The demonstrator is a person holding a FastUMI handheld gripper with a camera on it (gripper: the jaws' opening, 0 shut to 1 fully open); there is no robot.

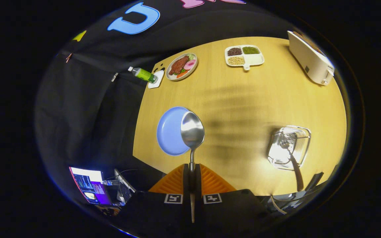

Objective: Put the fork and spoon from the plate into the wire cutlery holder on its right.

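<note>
- Gripper [192,170]: I am holding it high above the table [243,99], looking steeply down; the fingers are closing tight on the spoon's handle, no gap showing between them.
- Spoon [192,132]: I am carrying it lifted, bowl pointing forward just ahead of the fingertips, handle running back between them.
- Plate [169,130]: blue, lying below and slightly left of the fingers, partly behind the spoon's bowl; nothing is showing on its visible part.
- Wire cutlery holder [289,147]: standing well off to the right of the fingers; a utensil, probably the fork [291,157], is already sitting in it, handle sticking out.
- Step in hand: I am judging this as the carry of the spoon, the second item, toward the holder.
- Next move: I am needing to swing right until the spoon is hanging over the holder's opening, tip it more upright, lower, then release clear of the other utensil.
</note>
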